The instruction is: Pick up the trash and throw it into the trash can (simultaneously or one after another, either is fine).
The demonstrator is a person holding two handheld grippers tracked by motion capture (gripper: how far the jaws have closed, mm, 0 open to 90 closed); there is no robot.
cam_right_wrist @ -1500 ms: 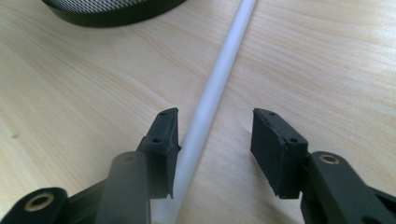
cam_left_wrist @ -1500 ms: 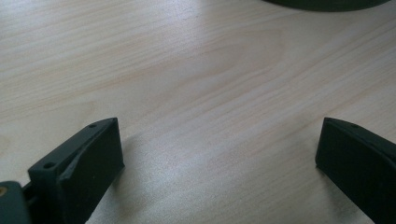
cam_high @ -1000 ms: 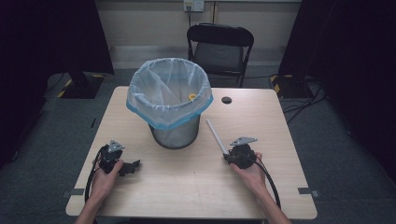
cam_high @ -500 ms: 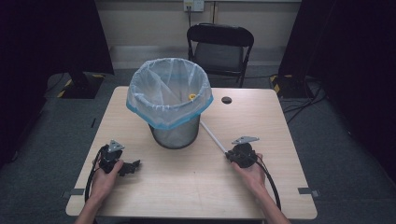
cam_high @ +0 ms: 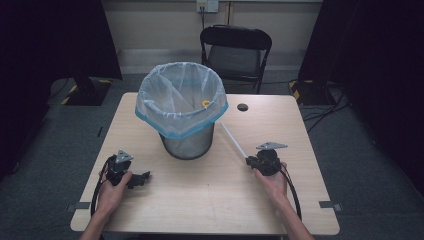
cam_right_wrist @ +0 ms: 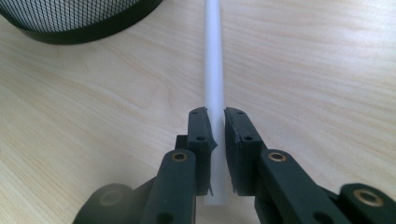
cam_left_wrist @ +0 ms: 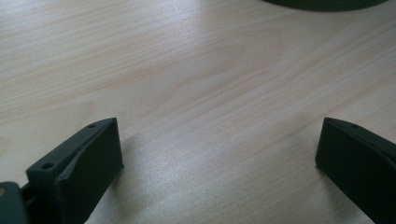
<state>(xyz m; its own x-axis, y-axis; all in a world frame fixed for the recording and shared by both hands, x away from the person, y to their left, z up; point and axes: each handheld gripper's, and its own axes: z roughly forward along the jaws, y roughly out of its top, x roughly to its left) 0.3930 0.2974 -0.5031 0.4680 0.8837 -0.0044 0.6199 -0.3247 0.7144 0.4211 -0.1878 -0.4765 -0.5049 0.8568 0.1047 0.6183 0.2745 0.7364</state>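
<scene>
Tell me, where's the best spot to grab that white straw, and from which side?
Near its end closest to the person, from above. The straw lies flat on the table, thin and round, so the right tongs straddle it crosswise; they are already shut there.

Tube lies on table, right of bin.

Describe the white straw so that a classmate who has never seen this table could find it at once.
Start at the mesh bin with the blue-edged liner. Right of its base lies the white straw, its near end clamped in the right gripper. It is the table's one long, thin white thing.
</scene>
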